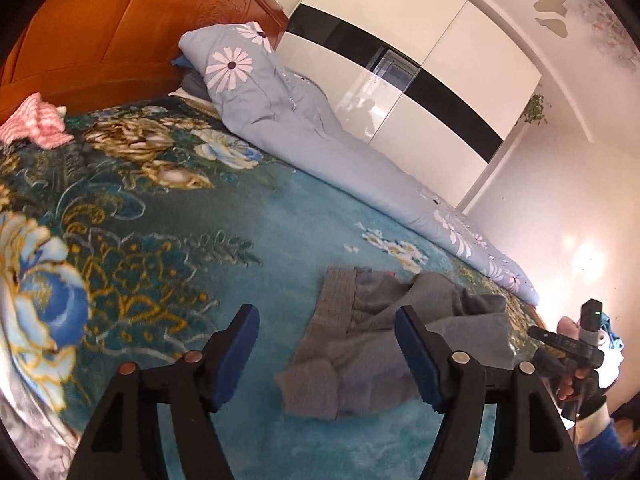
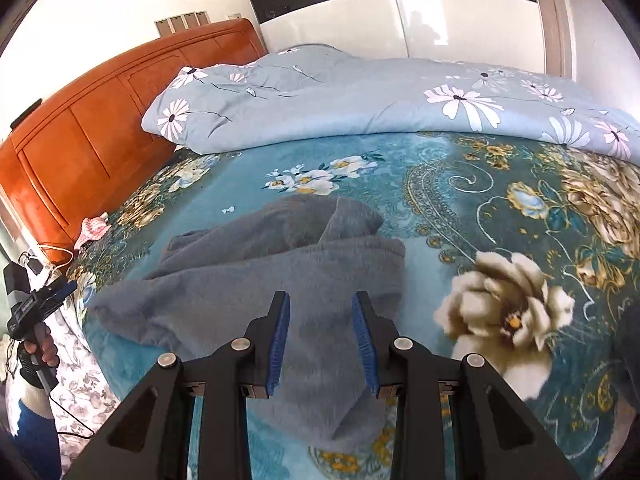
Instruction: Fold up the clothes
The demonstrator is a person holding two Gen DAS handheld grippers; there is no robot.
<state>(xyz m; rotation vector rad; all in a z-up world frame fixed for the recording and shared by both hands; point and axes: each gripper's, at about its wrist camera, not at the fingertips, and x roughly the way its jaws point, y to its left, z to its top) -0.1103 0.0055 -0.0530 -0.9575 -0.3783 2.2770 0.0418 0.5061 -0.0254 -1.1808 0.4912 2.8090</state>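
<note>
Here, the left tool [image 1: 326, 350] is wide open and holds nothing. The soft, floppy grey clothes [image 1: 384, 344] lie crumpled on the bed [image 1: 240, 240]. Grab a thick ribbed edge. The right tool [image 2: 322, 344] is half open, empty, above them.

Grey garment [image 2: 256, 280], teal floral blanket [image 1: 280, 216] — pale-blue daisy-print quilt [image 2: 360, 96], orange headboard [image 2: 80, 136]

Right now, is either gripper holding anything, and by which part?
Nothing is held. The left gripper and right gripper are both open over the crumpled grey garment, clamping none of it.
</note>
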